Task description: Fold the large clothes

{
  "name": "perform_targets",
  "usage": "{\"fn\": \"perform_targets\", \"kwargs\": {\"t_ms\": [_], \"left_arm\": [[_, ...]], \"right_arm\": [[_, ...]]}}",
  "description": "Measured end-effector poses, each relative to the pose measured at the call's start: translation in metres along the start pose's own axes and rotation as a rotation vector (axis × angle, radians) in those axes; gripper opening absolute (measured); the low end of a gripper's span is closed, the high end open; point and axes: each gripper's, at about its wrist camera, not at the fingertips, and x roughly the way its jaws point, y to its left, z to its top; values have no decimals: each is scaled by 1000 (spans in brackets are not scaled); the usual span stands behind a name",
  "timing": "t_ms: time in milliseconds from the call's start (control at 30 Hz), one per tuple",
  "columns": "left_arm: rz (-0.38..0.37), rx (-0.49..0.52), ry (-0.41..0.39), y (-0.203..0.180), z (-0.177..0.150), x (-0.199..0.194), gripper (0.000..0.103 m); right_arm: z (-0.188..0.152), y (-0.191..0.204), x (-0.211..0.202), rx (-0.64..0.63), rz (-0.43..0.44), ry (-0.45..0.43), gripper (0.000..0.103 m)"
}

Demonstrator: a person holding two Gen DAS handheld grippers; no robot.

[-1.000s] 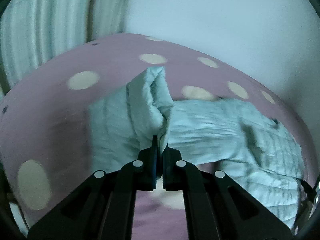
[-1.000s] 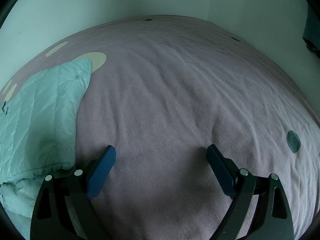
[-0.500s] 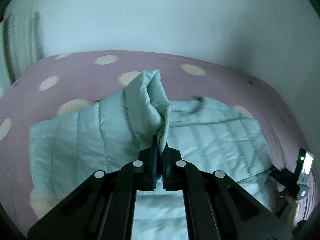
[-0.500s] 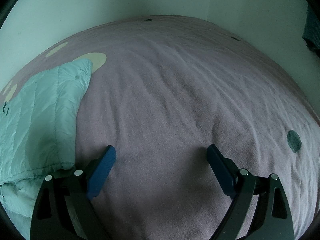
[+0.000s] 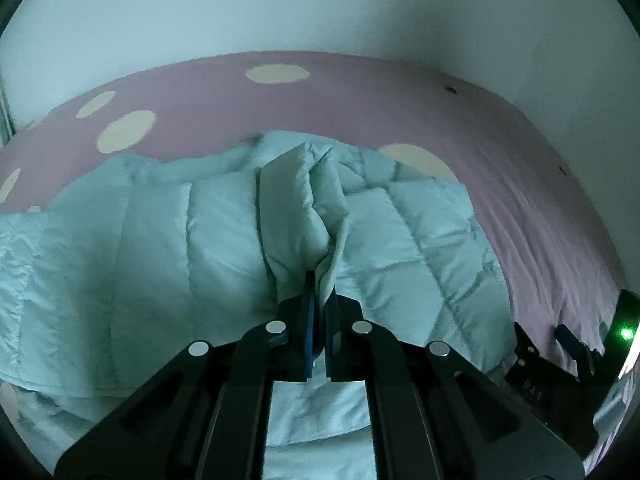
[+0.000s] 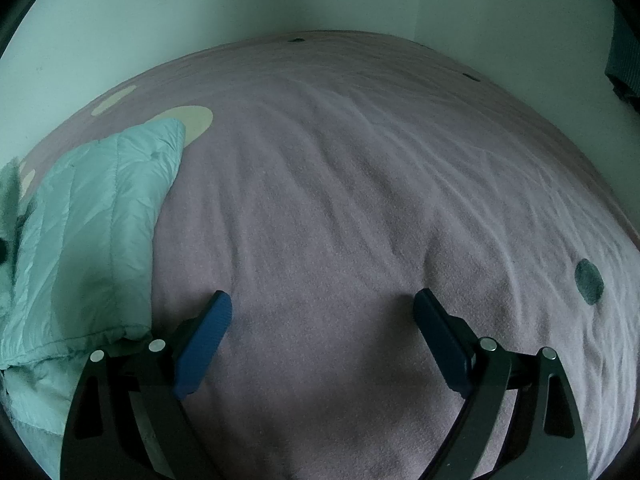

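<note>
A pale mint quilted puffer jacket (image 5: pixel 160 248) lies spread on a pink bed cover with cream dots (image 5: pixel 360 96). My left gripper (image 5: pixel 320 284) is shut on a bunched fold of the jacket and holds it raised over the rest of the garment. In the right wrist view the jacket's edge (image 6: pixel 100 220) lies at the left. My right gripper (image 6: pixel 320 312) is open and empty, low over bare pink cover, to the right of the jacket. It also shows at the right edge of the left wrist view (image 5: pixel 568 360).
Pale walls (image 5: pixel 320 8) close the bed at the back and meet in a corner (image 6: pixel 420 0). A dark dot (image 6: pixel 588 282) marks the cover at the right. A green light (image 5: pixel 626 334) glows on the right gripper's device.
My left gripper has carried the pinched fold rightward across the jacket, so more of the jacket lies under it. My right gripper has stayed still and open.
</note>
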Motion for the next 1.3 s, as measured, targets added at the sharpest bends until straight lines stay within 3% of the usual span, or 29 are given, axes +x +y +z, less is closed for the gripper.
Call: {"fn": "perform_targets", "kwargs": {"t_ms": [233,567,733,800,933,1000,1200,1300], "left_arm": [[-13,20,41,-32,-1,27,3],[5,40,41,-44,-9,36,4],[-23,22,42,-41,-10,26,16],[-26,21,38,-40,-11,21,26],[-37,10,41,-37,-13,12,33],[-44,6,39,-34,-14,6,42],[-33,29,-5,-16,-24,-31,49],[13,34,-40,11,-30,-52,52]], "right_arm": [[1,1,1,2,2,-1,91],[1,2,1,2,2,-1,91],[2,3,2,1,0,-1,91],[2,4,2,1,-1,-1,91],[2,5,2,-1,-4,-1,91],[2,5,2,0,-4,-1,91],[2,5,3,-1,-5,-1,91],[2,5,3,-1,-5,-1,91]]}}
